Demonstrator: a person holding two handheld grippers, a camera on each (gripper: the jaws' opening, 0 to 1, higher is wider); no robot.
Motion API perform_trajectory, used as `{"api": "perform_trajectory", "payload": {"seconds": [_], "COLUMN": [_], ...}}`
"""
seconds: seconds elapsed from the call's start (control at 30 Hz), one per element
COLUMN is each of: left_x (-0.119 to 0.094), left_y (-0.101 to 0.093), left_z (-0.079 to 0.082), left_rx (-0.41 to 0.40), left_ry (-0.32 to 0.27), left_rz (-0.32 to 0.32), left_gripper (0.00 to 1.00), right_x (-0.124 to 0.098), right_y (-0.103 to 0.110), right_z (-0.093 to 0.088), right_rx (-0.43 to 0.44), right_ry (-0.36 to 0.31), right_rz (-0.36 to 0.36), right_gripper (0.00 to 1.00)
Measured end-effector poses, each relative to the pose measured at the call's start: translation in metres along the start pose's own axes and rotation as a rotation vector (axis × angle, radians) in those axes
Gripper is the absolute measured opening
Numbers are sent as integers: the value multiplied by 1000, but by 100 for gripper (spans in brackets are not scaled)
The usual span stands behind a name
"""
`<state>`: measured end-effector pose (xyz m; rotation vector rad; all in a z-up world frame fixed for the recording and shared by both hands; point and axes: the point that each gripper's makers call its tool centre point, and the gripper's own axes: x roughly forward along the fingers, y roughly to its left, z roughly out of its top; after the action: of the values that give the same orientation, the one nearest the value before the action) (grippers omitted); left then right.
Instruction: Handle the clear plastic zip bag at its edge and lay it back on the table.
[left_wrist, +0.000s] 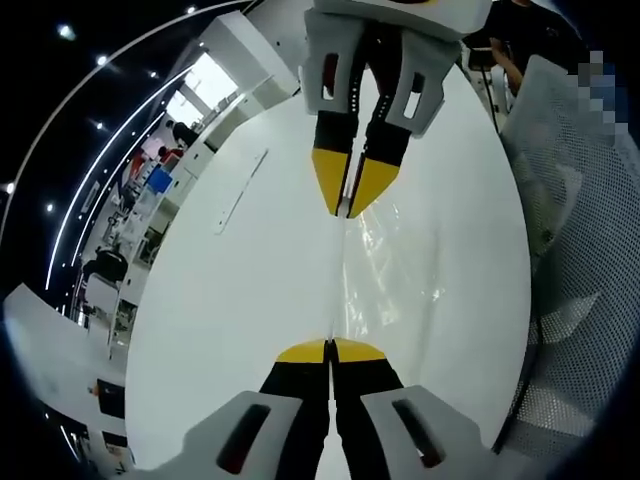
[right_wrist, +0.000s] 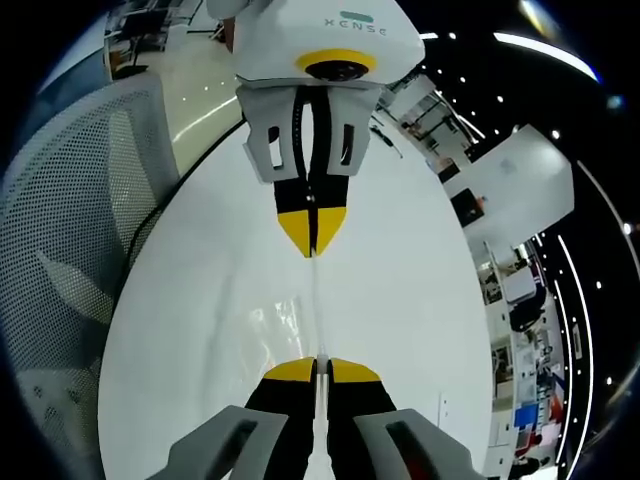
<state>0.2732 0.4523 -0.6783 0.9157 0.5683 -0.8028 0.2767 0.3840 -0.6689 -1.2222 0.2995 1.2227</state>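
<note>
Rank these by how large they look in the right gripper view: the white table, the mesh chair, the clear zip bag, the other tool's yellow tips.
1. White table
2. Mesh chair, though it is nearer the camera, so its true size is unsure
3. Clear zip bag, its faint outline is hard to trace
4. Left tool, yellow tips, smallest

A white table (left_wrist: 230, 300) is seen under bright light. Beside it a grey mesh chair (right_wrist: 70, 230) is placed. A dark ceiling with small round lamps (left_wrist: 66, 32) and long light strips (right_wrist: 545, 45) is seen above. Further back, white partitions (right_wrist: 520, 175) and office desks (left_wrist: 150, 190) are seen, and a pale glossy floor (right_wrist: 195, 85).
</note>
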Motion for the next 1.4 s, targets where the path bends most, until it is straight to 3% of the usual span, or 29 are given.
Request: {"api": "perform_trajectory", "payload": {"seconds": [1.4], "left_x": [0], "left_y": [2], "left_z": [-12], "left_rx": [-18], "left_ry": [27], "left_rz": [-4], "left_gripper": [0], "right_x": [-7], "right_y": [-3], "right_z": [-15], "right_rx": [26], "right_ry": [29], "right_rz": [-10], "right_gripper": [0]}}
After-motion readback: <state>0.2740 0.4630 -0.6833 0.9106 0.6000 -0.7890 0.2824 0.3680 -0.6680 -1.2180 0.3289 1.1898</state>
